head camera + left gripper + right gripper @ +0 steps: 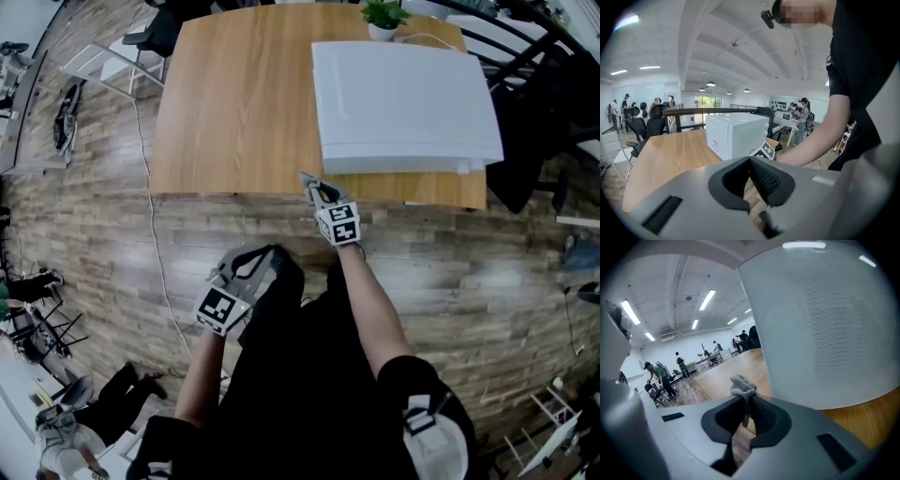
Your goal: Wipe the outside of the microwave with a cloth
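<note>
Head view looks steeply down; both gripper views face the microwave (403, 94).

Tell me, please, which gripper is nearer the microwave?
Right. The right gripper, holding the cloth, is at the table edge by the microwave; the left gripper hangs back over the floor.

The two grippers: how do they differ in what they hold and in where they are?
The right gripper is shut on a grey cloth; the left gripper is shut on nothing. The right gripper is at the table edge, close to the white microwave; the left gripper is held back over the floor. Both have jaws together.
</note>
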